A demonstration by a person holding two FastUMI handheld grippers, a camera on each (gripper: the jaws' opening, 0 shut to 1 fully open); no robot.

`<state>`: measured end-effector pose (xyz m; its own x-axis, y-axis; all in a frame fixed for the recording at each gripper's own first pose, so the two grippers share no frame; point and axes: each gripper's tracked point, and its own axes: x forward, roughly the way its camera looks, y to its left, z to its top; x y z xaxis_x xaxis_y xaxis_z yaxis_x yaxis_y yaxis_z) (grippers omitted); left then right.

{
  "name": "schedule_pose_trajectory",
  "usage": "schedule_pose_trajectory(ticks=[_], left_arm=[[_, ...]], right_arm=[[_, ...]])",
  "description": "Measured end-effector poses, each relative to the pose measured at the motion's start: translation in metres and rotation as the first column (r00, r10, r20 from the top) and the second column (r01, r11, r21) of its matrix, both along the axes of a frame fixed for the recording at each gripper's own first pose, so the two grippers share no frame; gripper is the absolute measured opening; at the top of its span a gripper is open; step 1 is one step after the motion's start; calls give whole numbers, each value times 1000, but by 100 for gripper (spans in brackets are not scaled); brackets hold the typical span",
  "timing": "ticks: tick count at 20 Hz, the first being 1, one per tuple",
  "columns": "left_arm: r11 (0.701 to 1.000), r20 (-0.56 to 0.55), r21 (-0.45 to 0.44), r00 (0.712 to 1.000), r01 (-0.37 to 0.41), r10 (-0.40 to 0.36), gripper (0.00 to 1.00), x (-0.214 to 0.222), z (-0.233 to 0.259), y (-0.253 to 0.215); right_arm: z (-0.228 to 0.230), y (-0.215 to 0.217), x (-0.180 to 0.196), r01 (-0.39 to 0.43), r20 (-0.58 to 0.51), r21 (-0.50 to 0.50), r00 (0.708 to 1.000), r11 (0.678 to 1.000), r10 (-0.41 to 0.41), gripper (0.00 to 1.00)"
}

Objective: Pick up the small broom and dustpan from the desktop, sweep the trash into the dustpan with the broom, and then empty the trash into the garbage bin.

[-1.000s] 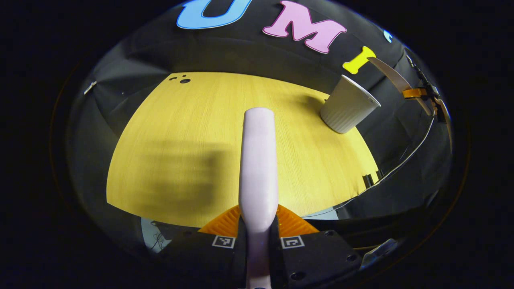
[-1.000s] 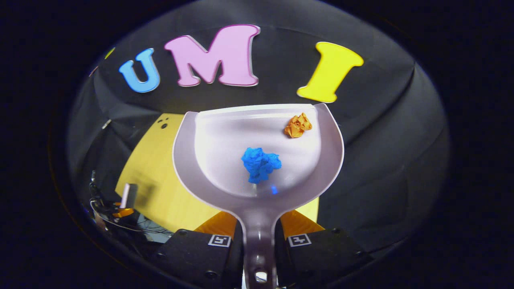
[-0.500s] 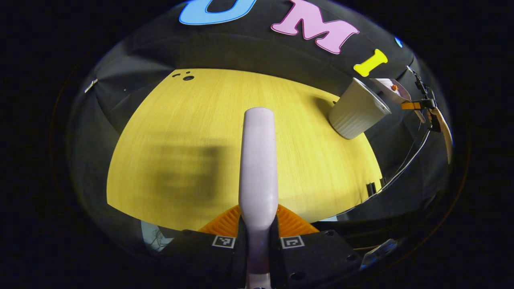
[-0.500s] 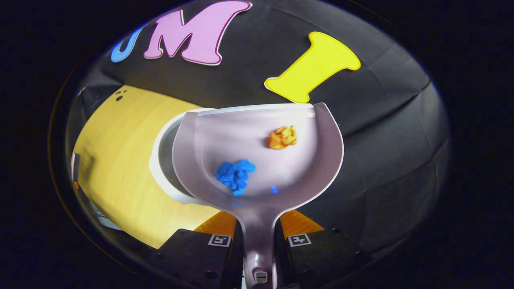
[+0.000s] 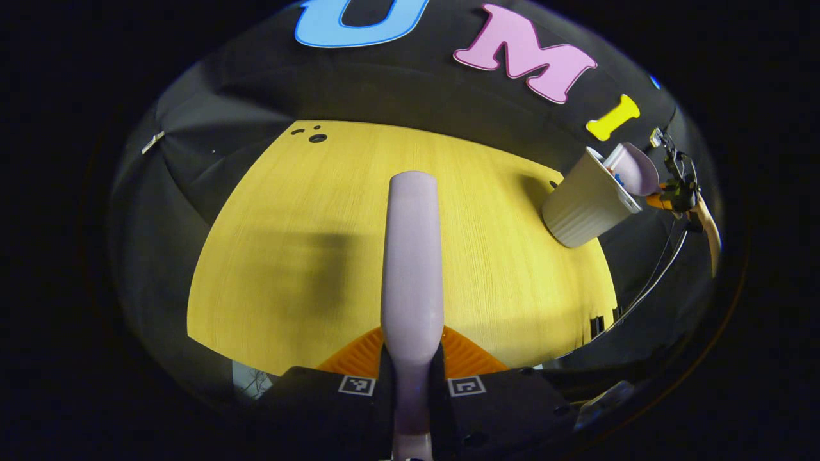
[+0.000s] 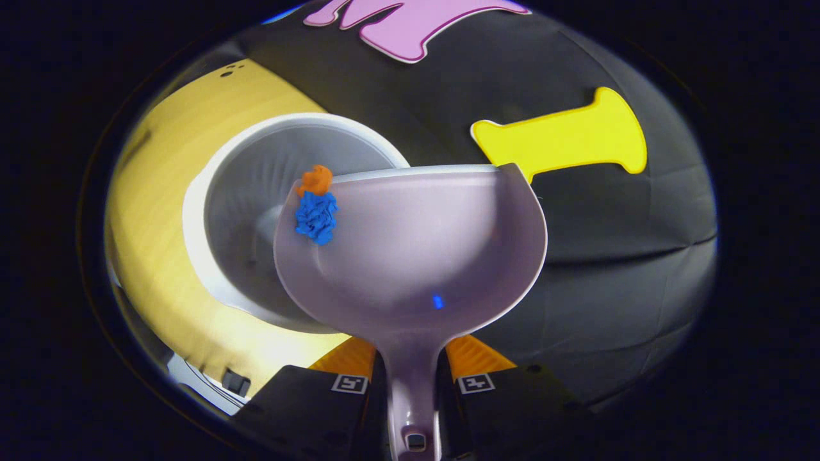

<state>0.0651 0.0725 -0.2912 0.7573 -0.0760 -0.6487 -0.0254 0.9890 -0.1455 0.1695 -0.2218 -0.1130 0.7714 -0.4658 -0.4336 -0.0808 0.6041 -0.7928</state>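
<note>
Dustpan tilted over the white ribbed garbage bin; blue paper wad and orange wad bunched at its left rim above the bin's mouth. Right gripper fingers clamped on the dustpan handle. Left gripper fingers clamped on the broom handle over the yellow counter; bin at far right there.

Dustpan tipped; scraps slid over bin
</note>
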Motion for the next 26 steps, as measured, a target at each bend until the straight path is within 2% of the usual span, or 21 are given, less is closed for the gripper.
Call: schedule_pose_trajectory(ticks=[1, 2, 5, 7, 9, 15, 18, 20, 21, 22, 26], left_arm=[[1000, -1, 1, 1000, -3, 3, 26, 0, 0, 1], [1000, -3, -1, 1000, -6, 6, 26, 0, -1, 1], [1000, -8, -8, 1000, -25, 25, 27, 2, -4, 6], [999, -11, -7, 999, -32, 32, 27, 3, -6, 7], [999, -12, -5, 999, -31, 31, 26, 3, -8, 7], [999, -16, -10, 999, -39, 38, 27, 6, -13, 9], [999, -21, -13, 999, -40, 40, 27, 9, -13, 10], [999, -20, -8, 999, -33, 33, 27, 11, -13, 9], [1000, -20, -3, 999, -28, 28, 27, 12, -12, 9], [1000, -19, 3, 1000, -22, 22, 27, 12, -11, 9], [1000, -18, 10, 1000, -4, 4, 27, 15, -11, 6]], right_arm=[[-2, 2, 1, -3, -29, -28, 1000, 1000, 2, 39], [-6, 4, 4, -8, -55, -48, 998, 999, 6, 36], [-10, 6, 9, -28, -123, -97, 992, 995, 16, 36], [-8, 9, 13, -53, -164, -165, 986, 985, 25, 39], [-13, 4, 16, -83, -191, -222, 981, 972, 40, 36], [-11, 6, 13, -90, -215, -257, 976, 962, 34, 36], [-7, 4, 13, -121, -244, -335, 969, 935, 38, 36], [-1, 2, 6, -158, -266, -428, 963, 890, 43, 32], [3, 1, 4, -171, -270, -469, 962, 866, 44, 36], [4, -1, 2, -174, -268, -487, 963, 856, 44, 36], [4, -4, 0, -126, -235, -449, 972, 885, 19, 36]])
